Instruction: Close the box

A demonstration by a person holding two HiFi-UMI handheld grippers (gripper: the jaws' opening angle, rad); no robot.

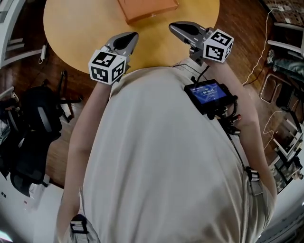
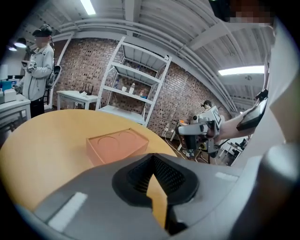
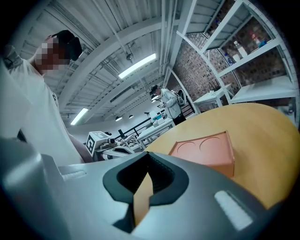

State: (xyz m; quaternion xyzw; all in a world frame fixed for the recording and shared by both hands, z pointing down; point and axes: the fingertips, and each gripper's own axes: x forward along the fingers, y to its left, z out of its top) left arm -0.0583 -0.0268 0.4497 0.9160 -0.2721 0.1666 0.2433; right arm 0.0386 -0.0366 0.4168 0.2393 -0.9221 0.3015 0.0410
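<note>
Round wooden surface (image 1: 76,28), pale yellow top, dark plank floor around it. A person in a light shirt stands at its near edge with a gripper in each hand.

Box (image 1: 147,8): orange-brown and flat, sitting toward the far edge of the surface, well apart from both grippers. Lid lies flat on top and looks closed. Two curved lines are cut into the lid, seen best from the left gripper view (image 2: 123,145) and the right gripper view (image 3: 206,151). Nothing touches it.

Left gripper (image 1: 130,38): held over the near edge of the surface, nose pointing toward the box. Jaws closed, tips together, nothing between them (image 2: 152,157); only a sliver of the yellow top shows through the gap behind the tips. Its marker cube (image 1: 107,66) sits by the person's wrist.

Right gripper (image 1: 178,27): also over the near edge, beside the left one and a little farther in. Jaws closed on nothing (image 3: 147,155). Each gripper shows in the other's view, level with it and apart.

Small screen unit (image 1: 209,92), lit blue, hangs on the person's chest.

Background: white shelving rack (image 2: 136,79) against a brick wall (image 2: 187,93). Another person (image 2: 40,61) stands off past the surface's left edge.
</note>
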